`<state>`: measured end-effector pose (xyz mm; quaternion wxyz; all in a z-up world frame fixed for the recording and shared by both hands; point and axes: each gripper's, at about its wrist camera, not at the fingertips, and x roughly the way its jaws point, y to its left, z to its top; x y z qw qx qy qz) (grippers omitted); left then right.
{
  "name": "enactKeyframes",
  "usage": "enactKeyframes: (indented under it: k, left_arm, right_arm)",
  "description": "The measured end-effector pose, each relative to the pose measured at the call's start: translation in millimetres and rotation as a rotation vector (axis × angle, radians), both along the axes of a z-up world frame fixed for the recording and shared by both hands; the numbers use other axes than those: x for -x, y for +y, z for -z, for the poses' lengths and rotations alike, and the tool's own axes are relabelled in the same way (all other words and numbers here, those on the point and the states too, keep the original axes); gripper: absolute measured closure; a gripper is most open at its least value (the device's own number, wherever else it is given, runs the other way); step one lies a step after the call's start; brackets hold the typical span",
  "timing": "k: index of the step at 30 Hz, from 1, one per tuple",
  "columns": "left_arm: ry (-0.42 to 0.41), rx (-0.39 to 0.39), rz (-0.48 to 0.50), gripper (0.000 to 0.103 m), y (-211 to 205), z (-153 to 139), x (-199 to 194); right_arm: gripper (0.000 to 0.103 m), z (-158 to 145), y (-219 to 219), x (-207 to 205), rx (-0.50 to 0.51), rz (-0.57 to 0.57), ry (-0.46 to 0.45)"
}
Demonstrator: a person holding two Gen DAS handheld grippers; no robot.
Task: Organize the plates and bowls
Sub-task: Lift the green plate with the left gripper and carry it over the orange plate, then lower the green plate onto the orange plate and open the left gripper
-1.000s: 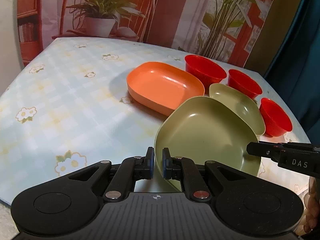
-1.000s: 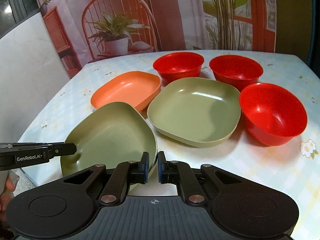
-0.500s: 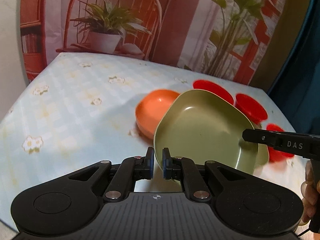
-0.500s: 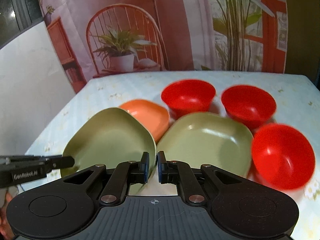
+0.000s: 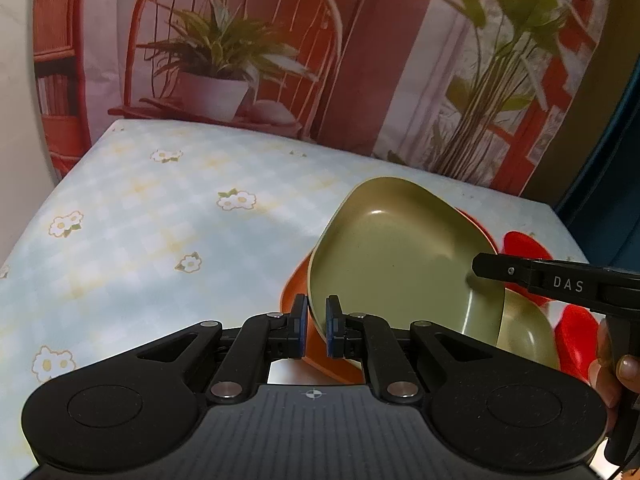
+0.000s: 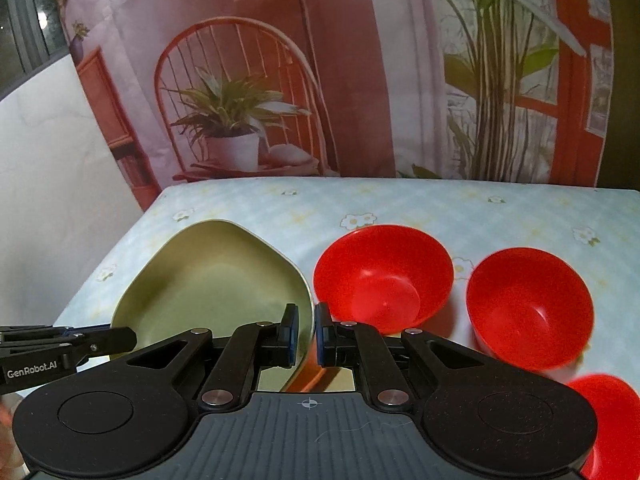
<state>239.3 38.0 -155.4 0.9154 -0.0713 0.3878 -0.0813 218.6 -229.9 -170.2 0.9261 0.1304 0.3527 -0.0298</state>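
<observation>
Both of my grippers are clamped on one green plate [image 5: 400, 264], which hangs tilted above the worktop [image 5: 160, 216]. My left gripper [image 5: 316, 326] has its fingers [image 5: 298, 326] pinched shut on the plate's near rim; my right gripper [image 6: 305, 334] has its fingers [image 6: 289, 334] closed on the opposite rim, and in the left wrist view it reaches in from the right edge, touching the plate's far side. Directly below the lifted plate I see an orange plate [image 5: 296, 292], mostly covered, with only its edge peeking out to the left and underneath. A second green plate [image 5: 524, 336] lies on the worktop just beside it, partly hidden behind the held one. In the right wrist view three red bowls [image 6: 384, 276] stand upright to the right of the held plate, close to one another, the nearest cut off by the frame's lower corner. The worktop wears a pale checked cloth with small flowers. Behind it hangs a printed backdrop [image 6: 320, 80] showing a chair, a potted plant and tall stems.
</observation>
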Motion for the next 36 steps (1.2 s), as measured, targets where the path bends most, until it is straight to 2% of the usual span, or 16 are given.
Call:
enactKeyframes:
  k: [10,17,36]
  left_arm:
    - [0.068,-0.027,-0.008,0.093,5.3,20.4,-19.1]
    - [0.092,-0.035,-0.008,0.093,6.0,25.9,-24.9]
    - [0.096,-0.056,-0.016,0.091,4.7,27.9,-27.7]
  right_arm:
    - [0.095,25.9,-0.4,-23.2,-0.013,-0.012,0.067]
    - [0.095,31.8,2.6,-30.9,0.012,-0.032,0.088]
    - [0.093,36.7,9.4,-26.9,0.100,-0.056,0.100]
